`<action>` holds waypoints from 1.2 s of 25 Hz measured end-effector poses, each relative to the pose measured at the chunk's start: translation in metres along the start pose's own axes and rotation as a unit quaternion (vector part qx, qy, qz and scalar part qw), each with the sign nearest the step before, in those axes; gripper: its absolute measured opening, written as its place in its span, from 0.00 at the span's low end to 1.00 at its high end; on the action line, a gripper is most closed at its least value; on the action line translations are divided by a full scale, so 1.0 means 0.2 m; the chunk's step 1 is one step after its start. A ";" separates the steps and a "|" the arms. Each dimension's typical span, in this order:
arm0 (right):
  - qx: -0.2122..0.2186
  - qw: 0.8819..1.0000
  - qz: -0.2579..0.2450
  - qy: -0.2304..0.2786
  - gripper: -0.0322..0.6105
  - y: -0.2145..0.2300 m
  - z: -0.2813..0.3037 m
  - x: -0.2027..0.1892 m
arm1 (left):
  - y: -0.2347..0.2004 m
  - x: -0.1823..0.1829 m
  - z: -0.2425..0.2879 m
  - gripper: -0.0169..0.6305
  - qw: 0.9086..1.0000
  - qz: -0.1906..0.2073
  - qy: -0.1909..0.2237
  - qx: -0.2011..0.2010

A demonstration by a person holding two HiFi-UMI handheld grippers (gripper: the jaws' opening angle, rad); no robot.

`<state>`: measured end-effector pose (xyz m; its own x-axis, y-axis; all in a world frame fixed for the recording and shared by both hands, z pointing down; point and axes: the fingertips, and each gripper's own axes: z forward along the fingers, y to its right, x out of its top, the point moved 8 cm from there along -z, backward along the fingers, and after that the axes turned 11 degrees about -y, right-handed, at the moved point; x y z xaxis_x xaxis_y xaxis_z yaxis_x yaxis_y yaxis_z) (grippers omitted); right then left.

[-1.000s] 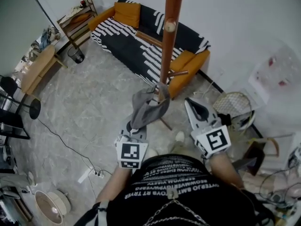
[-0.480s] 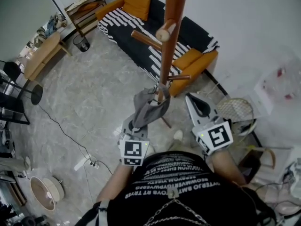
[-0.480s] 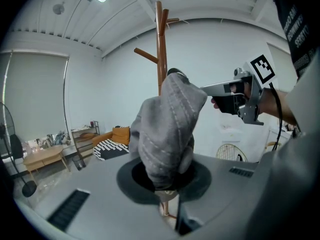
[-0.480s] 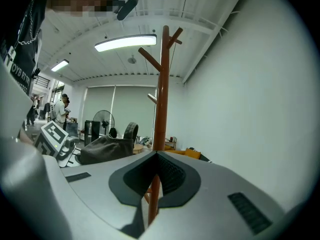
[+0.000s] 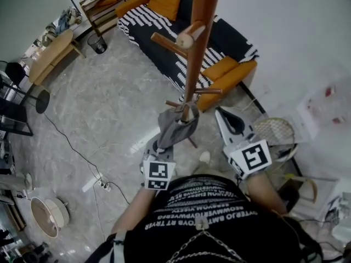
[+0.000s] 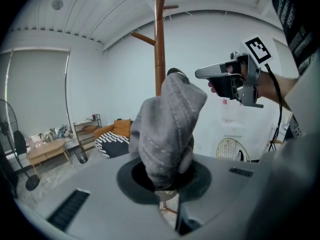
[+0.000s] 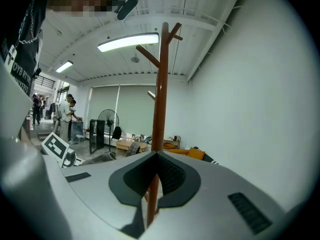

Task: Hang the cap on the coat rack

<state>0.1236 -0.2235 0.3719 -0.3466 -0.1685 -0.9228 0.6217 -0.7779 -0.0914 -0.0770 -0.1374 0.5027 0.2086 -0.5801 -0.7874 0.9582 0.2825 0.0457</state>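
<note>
A grey cap (image 5: 176,126) hangs bunched from my left gripper (image 5: 163,142), which is shut on its lower edge. The cap rests against the brown wooden coat rack pole (image 5: 196,48), just under a short low peg (image 5: 174,105). In the left gripper view the cap (image 6: 167,129) stands up out of the gripper (image 6: 166,186) and hides the lower pole (image 6: 159,49). My right gripper (image 5: 224,115) is to the right of the pole, shut with nothing in it. Its own view shows the gripper (image 7: 157,156) pointing at the pole (image 7: 160,109).
A striped black-and-white sofa (image 5: 164,43) with orange cushions stands behind the rack. A wooden table (image 5: 52,51) and a black stool (image 5: 38,100) are at the left. A white fan guard (image 5: 274,130) lies at the right. A power strip with cable (image 5: 93,182) crosses the floor.
My left gripper has sunk a little with the cap still in it, close to the pole. The right gripper has shifted slightly sideways and stays shut.
</note>
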 end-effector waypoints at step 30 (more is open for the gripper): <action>-0.035 0.999 0.003 -0.008 0.05 -0.04 -0.13 -0.04 | -0.02 -0.24 0.23 0.05 0.998 -0.019 -0.059 -0.028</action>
<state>0.1388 -0.2002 0.3699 -0.3535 -0.1820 -0.9176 0.6707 -0.7330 -0.1130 -0.0821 -0.1449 0.5684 0.1972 -0.6761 -0.7099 0.9541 0.2989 -0.0197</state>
